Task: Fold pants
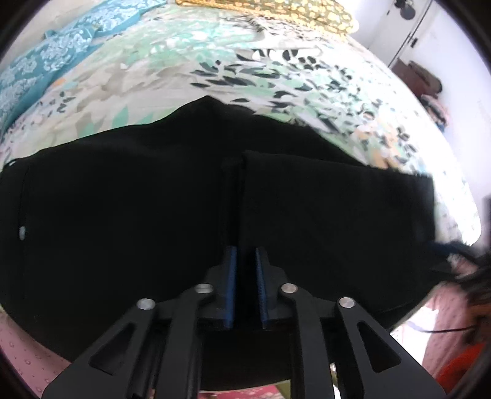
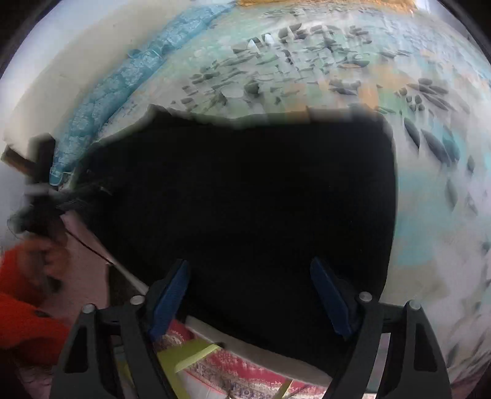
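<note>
The black pants (image 1: 138, 214) lie on a bed with a leaf-print sheet (image 1: 214, 61). My left gripper (image 1: 246, 254) is shut on a fold of the black fabric, which rises as a ridge between the blue pads. In the right wrist view the pants (image 2: 245, 199) fill the middle as a dark, folded slab near the bed's near edge. My right gripper (image 2: 248, 270) is open wide just above the fabric, holding nothing. The left gripper shows blurred at that view's left edge (image 2: 43, 196), next to a hand in an orange sleeve.
A teal patterned cloth (image 1: 46, 67) lies along the bed's far left, and a yellow patterned pillow (image 1: 276, 12) at the head. A white wall and doorway (image 1: 414, 40) stand to the right. A red patterned rug (image 2: 233, 371) lies below the bed edge.
</note>
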